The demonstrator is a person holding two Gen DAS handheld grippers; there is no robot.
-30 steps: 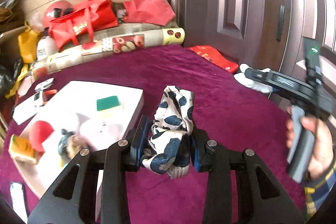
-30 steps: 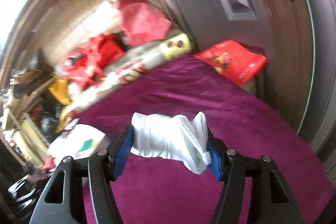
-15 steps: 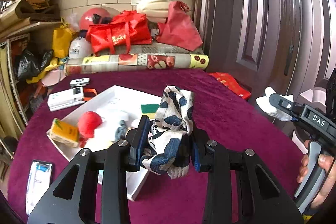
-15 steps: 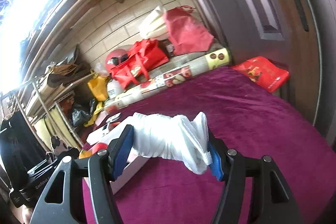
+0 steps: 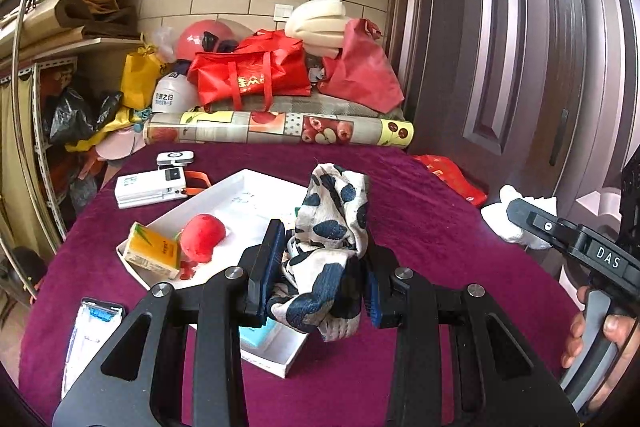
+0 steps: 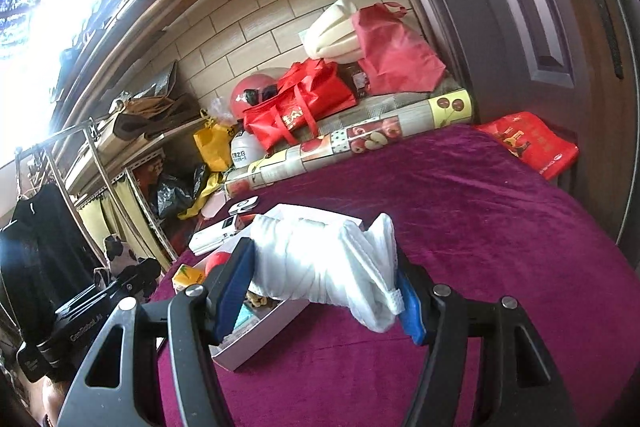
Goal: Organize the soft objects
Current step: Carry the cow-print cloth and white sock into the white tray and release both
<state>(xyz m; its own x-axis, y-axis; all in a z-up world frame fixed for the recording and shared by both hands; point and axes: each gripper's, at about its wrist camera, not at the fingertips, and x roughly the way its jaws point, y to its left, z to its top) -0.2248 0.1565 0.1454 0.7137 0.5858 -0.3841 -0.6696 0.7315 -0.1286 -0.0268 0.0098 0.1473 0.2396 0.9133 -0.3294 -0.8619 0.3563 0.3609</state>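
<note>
My left gripper (image 5: 320,281) is shut on a white cloth with dark blue spots (image 5: 334,223), held up over the near end of a white tray (image 5: 244,187). In that tray lie a red soft ball (image 5: 202,237), a yellow-orange pack (image 5: 152,251) and a light blue item (image 5: 258,335), partly hidden. My right gripper (image 6: 326,287) is shut on a rolled white cloth (image 6: 320,267), held above the purple tablecloth beside the tray (image 6: 260,337). In the left wrist view the right gripper (image 5: 516,213) appears at the right, held by a hand (image 5: 608,339).
A white device with an orange strap (image 5: 150,185) and a small white gadget (image 5: 175,158) lie beyond the tray. A white packet (image 5: 90,339) lies at the near left. A patterned roll (image 5: 276,127), red bags (image 5: 248,73) and a red pack (image 5: 452,177) line the back; a dark door (image 5: 520,47) stands right.
Both grippers have swung left and risen a little with their cloths still held. The tray and the shelves at the left have come further into view.
</note>
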